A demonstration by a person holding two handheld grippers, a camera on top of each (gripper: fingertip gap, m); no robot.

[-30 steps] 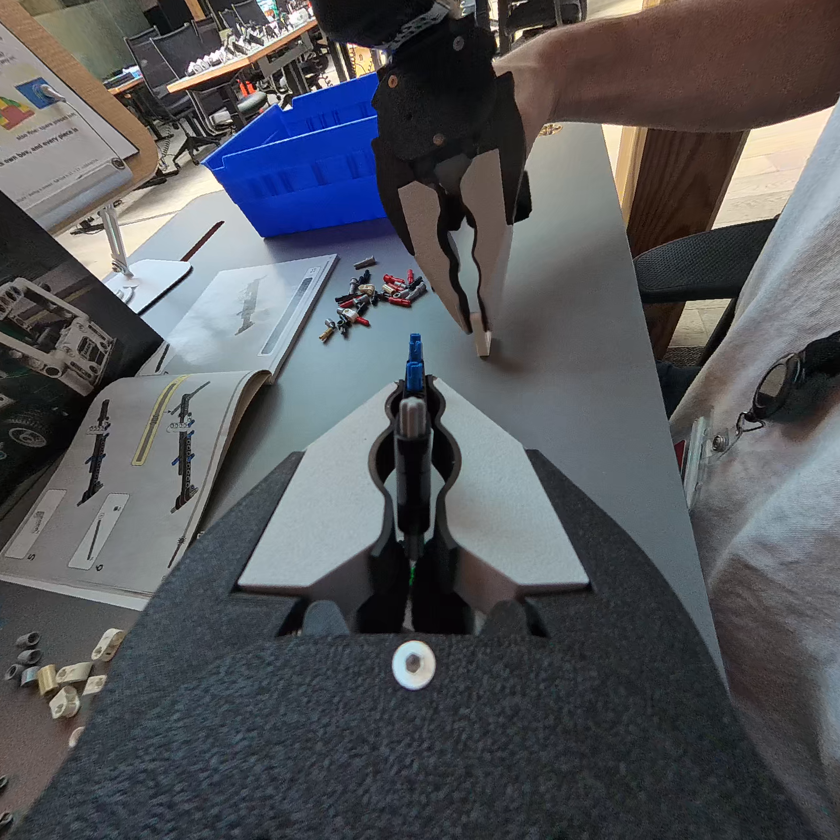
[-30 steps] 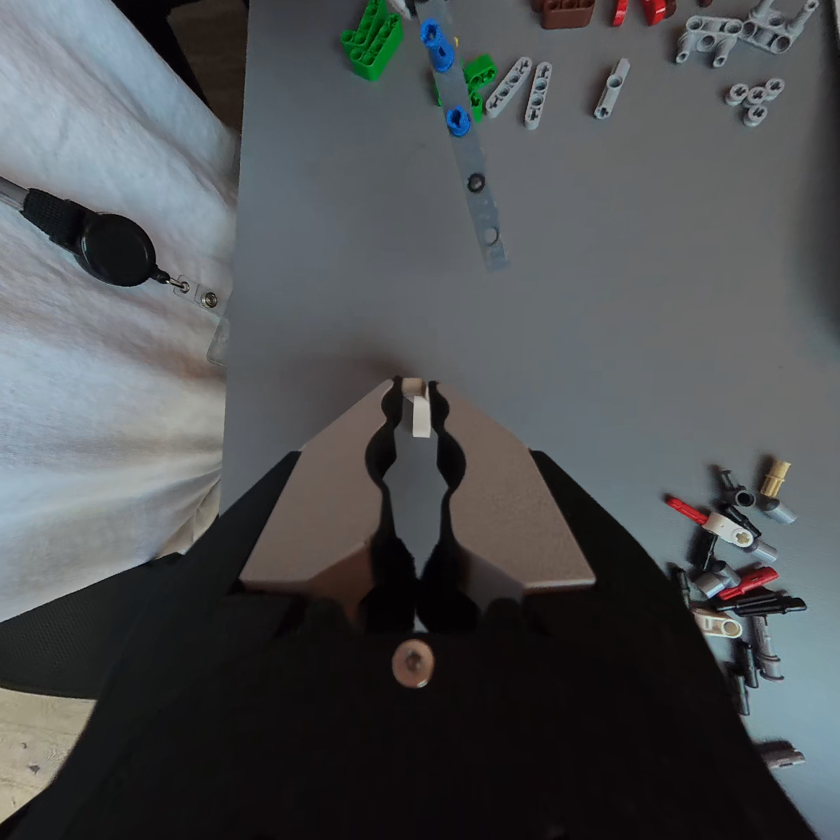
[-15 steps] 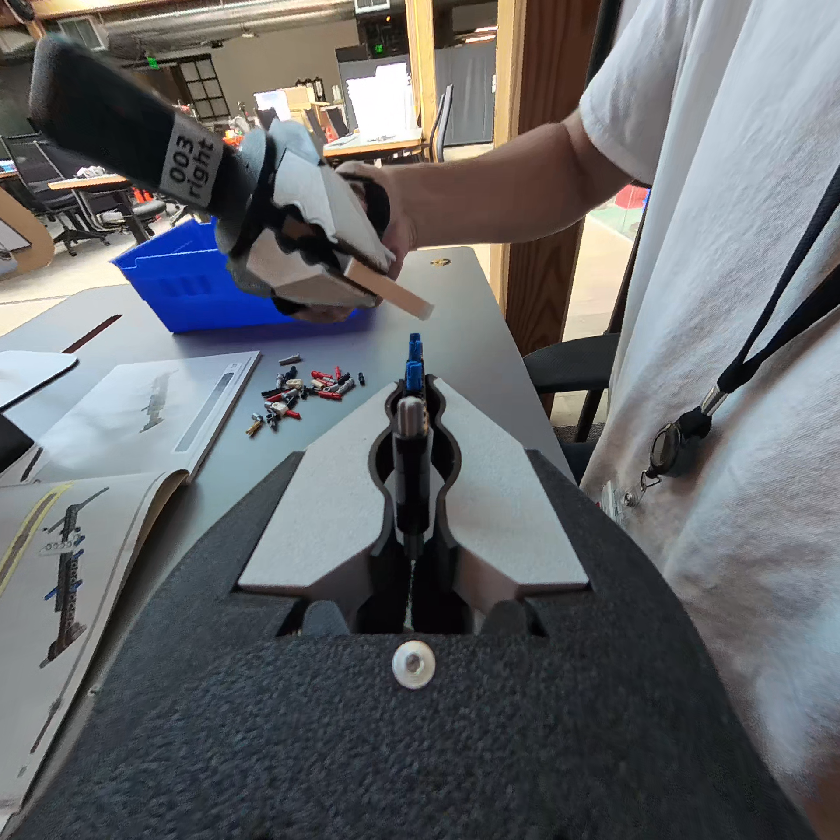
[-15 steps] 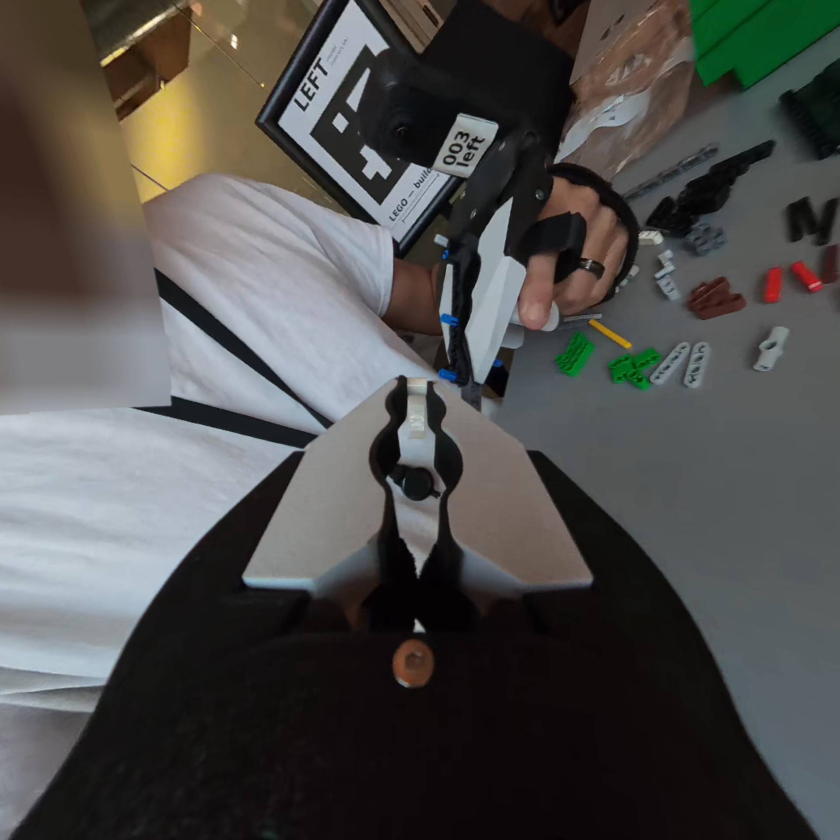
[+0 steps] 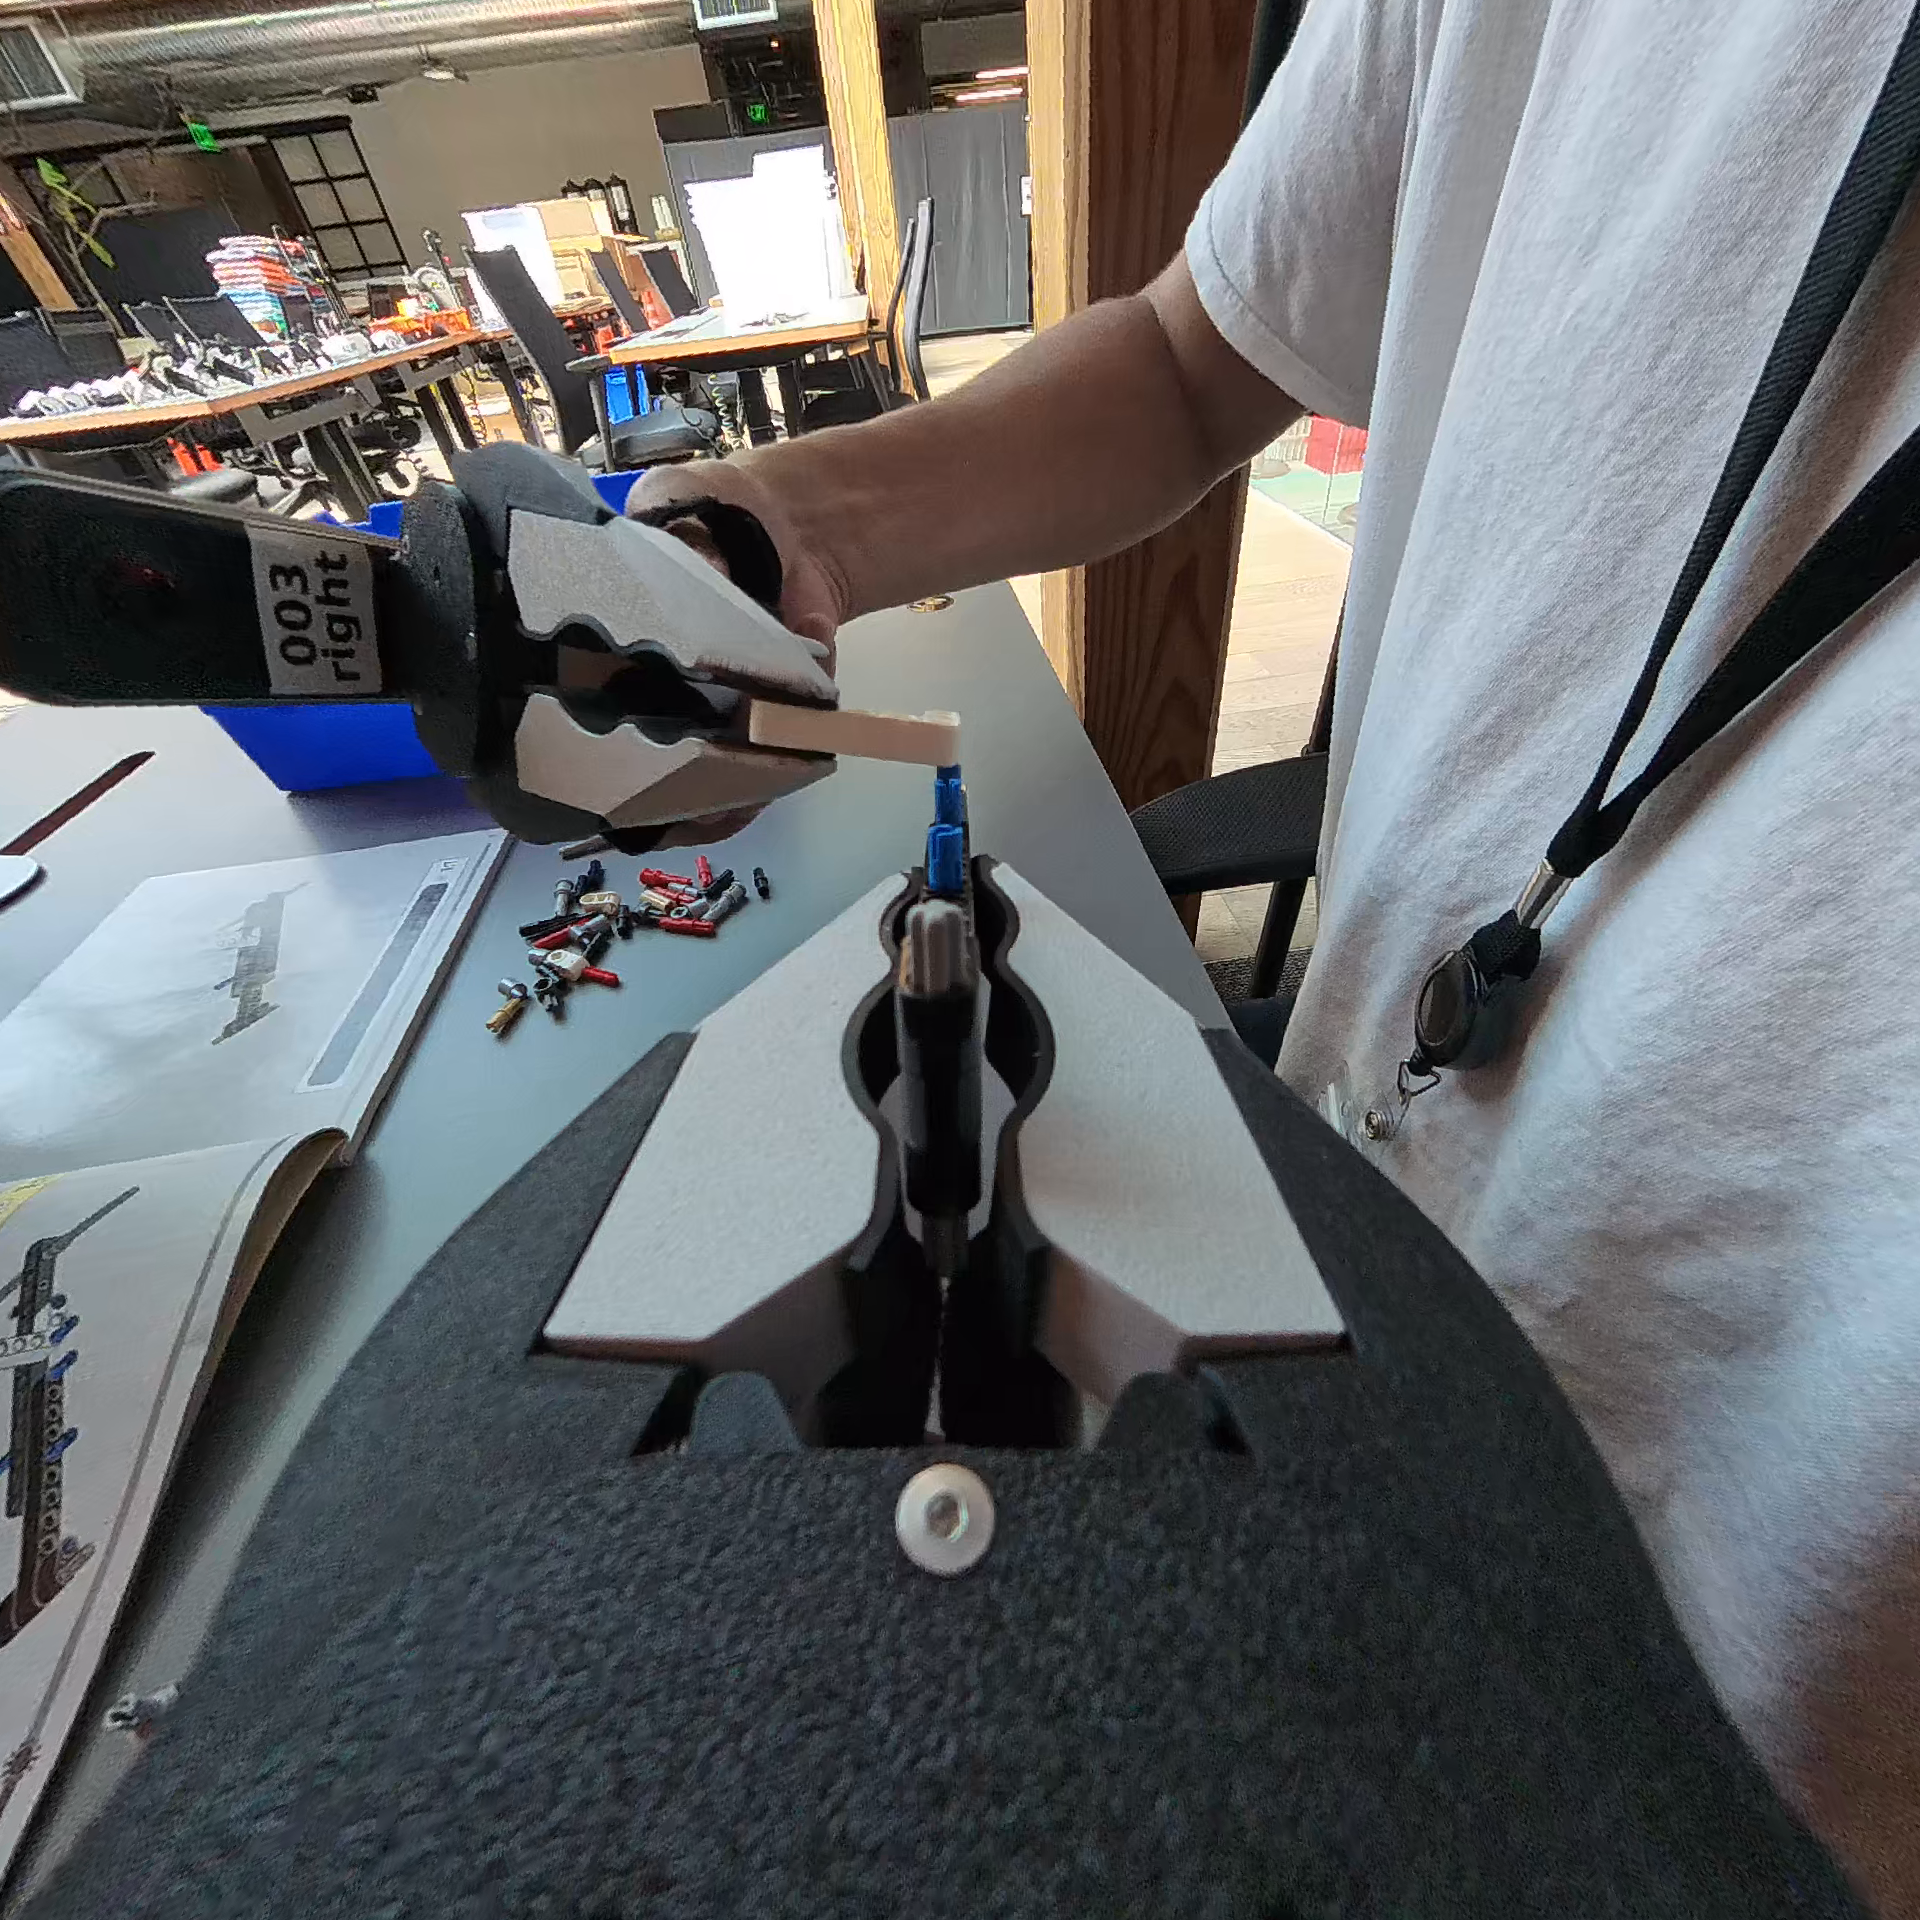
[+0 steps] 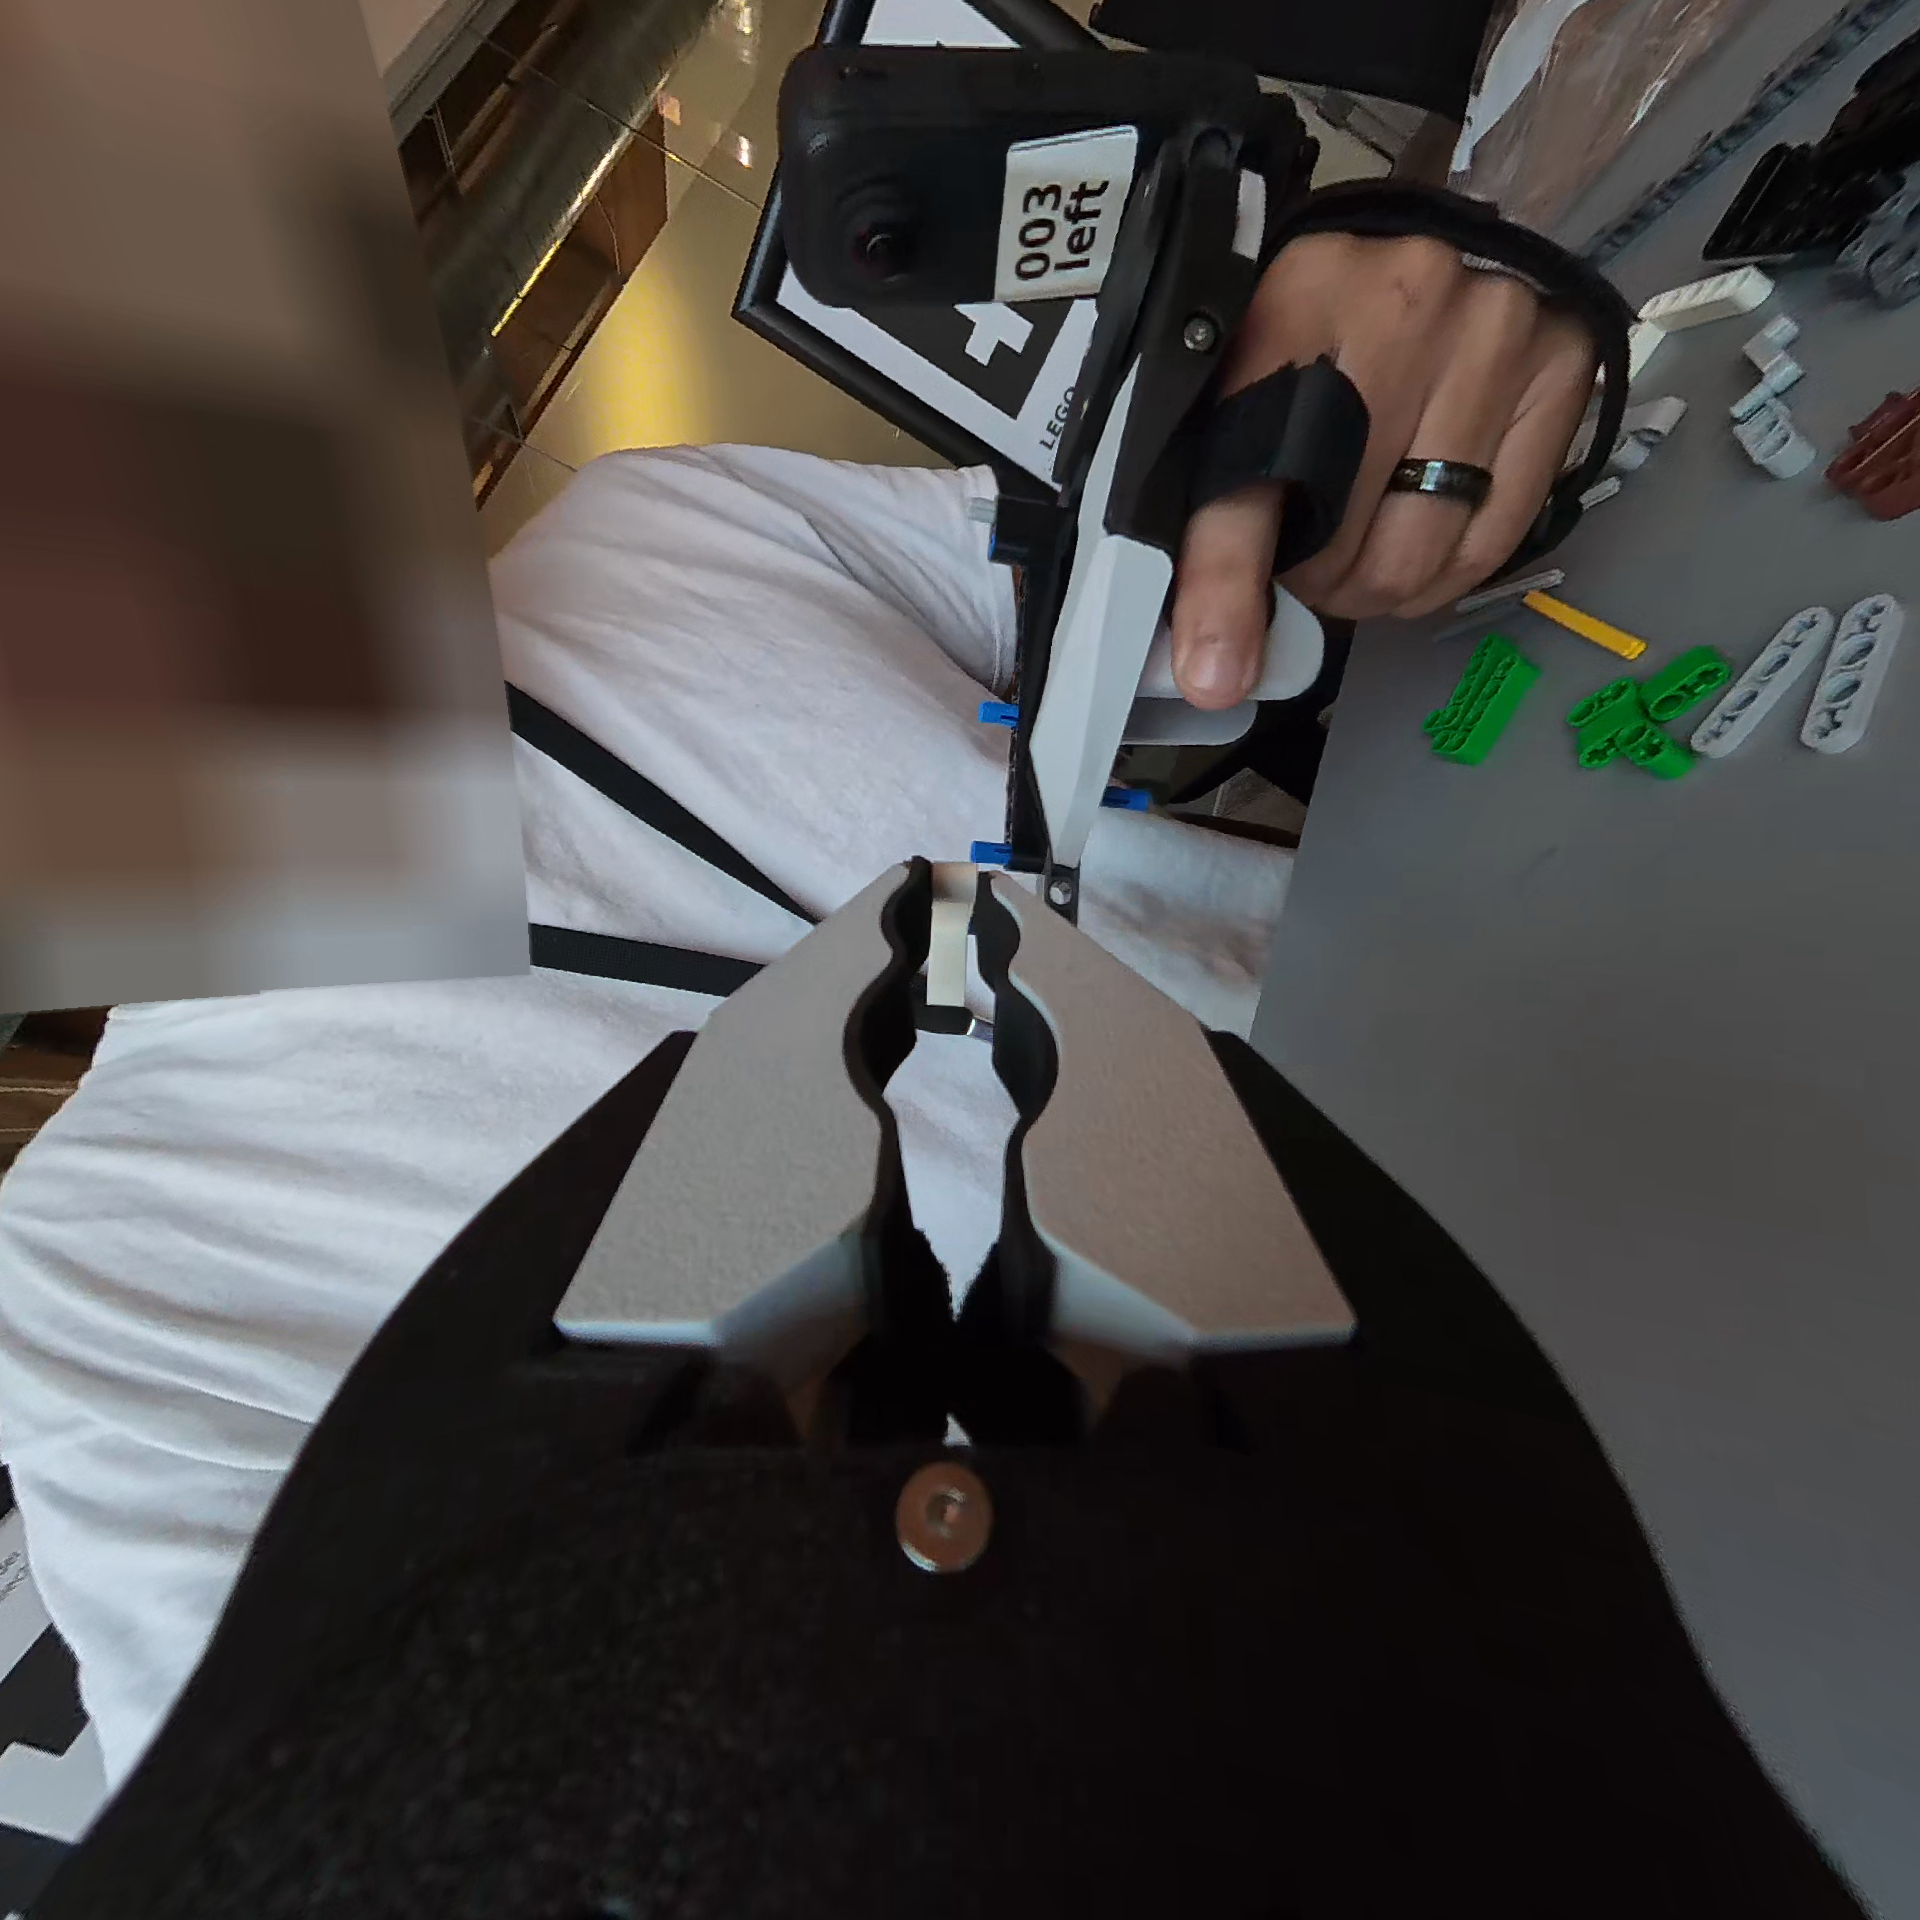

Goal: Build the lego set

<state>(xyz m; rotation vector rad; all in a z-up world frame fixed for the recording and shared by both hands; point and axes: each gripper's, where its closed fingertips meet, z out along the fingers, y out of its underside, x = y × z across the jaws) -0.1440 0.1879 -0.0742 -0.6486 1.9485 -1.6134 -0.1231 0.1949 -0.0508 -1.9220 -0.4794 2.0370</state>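
Blue pins stud the dark beam (image 5: 938,1039) that the left gripper (image 5: 940,904) pinches upright above the worktop (image 5: 935,665), steadying it so the right gripper (image 5: 826,717), jaws clamped on a white beam (image 5: 857,730), can seat it on the topmost pin (image 5: 945,795).

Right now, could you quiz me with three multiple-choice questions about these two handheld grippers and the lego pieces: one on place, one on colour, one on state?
1. Where does the pile of small red, black and tan pins lie?
A. In the blue plastic bin
B. On the grey table
C. On the open instruction booklet

2. What colour are the pins on the long black beam?
A. Blue
B. Yellow
C. Red

3. The right gripper is:
A. Open
B. Shut on nothing
C. Shut on the flat white beam

Answers: 1 B, pins scattered on bare tabletop; 2 A, blue pegs jut from it; 3 C, fingers pinch it.
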